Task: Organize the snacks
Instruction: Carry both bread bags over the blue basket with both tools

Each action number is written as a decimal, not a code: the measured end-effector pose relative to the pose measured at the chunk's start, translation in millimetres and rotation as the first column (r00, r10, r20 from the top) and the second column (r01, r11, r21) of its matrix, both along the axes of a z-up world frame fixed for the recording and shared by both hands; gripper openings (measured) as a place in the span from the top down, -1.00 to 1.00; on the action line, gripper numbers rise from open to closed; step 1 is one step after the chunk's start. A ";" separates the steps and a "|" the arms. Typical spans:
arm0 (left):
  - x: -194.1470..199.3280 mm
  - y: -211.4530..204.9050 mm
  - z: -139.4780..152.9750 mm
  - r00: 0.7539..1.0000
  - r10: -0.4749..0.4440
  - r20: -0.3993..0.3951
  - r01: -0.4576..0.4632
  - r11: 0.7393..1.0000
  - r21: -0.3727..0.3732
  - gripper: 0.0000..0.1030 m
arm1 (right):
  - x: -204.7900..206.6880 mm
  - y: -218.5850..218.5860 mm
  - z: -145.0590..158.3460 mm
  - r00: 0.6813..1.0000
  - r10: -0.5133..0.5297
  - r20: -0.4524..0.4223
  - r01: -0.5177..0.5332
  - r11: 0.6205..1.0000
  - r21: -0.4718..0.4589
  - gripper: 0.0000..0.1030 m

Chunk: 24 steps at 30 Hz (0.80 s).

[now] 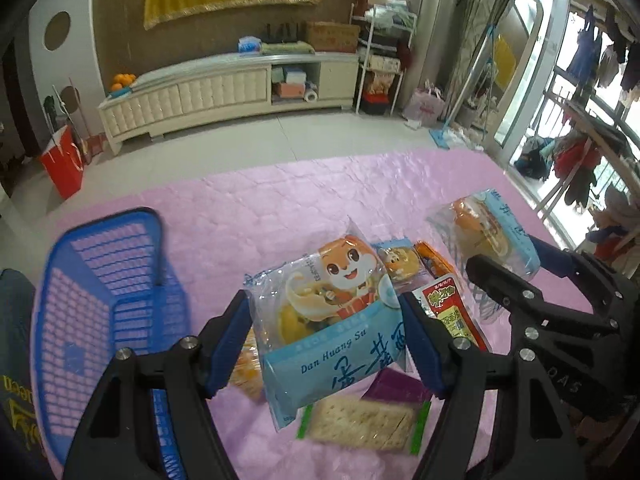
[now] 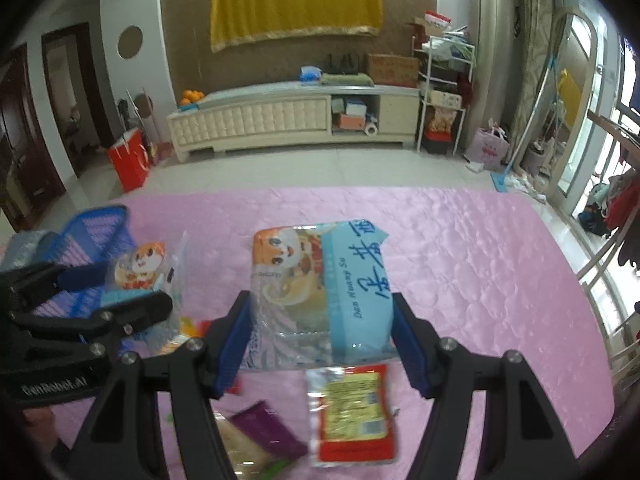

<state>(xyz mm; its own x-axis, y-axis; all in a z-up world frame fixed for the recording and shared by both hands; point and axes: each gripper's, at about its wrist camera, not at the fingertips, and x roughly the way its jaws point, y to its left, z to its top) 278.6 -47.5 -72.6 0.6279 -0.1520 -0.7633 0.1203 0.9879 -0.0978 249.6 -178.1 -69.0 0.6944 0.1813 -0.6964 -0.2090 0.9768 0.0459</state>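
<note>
My left gripper [image 1: 326,338] is shut on a blue Dan Huang Su pastry pack [image 1: 324,320] with a cartoon squirrel, held above the pink cloth. The blue plastic basket [image 1: 100,304] lies to its left. My right gripper [image 2: 322,340] is shut on a second Dan Huang Su pastry pack [image 2: 320,292], also lifted; that pack shows in the left wrist view [image 1: 486,236] at the right. Below lie a cracker pack [image 1: 360,424], a purple pack [image 1: 400,388], a red spicy snack pack [image 1: 452,312] and a small cookie pack [image 1: 400,264].
The pink cloth [image 2: 460,260] covers the table, with open room to the right. The left gripper and basket [image 2: 92,232] appear at the left of the right wrist view. A red pack [image 2: 354,412] lies under the right gripper. A white TV cabinet [image 2: 288,116] stands behind.
</note>
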 end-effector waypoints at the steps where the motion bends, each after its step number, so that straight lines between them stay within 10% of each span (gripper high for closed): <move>1: -6.7 7.6 6.4 1.000 0.008 0.012 -0.008 1.000 -0.007 -0.38 | -3.1 5.7 4.4 1.000 0.008 0.003 -0.008 1.000 -0.004 -0.37; 24: -69.3 164.9 63.3 0.991 0.103 0.083 -0.100 0.994 -0.037 -0.38 | -38.1 140.5 46.1 0.991 0.120 0.052 -0.120 0.993 0.005 -0.37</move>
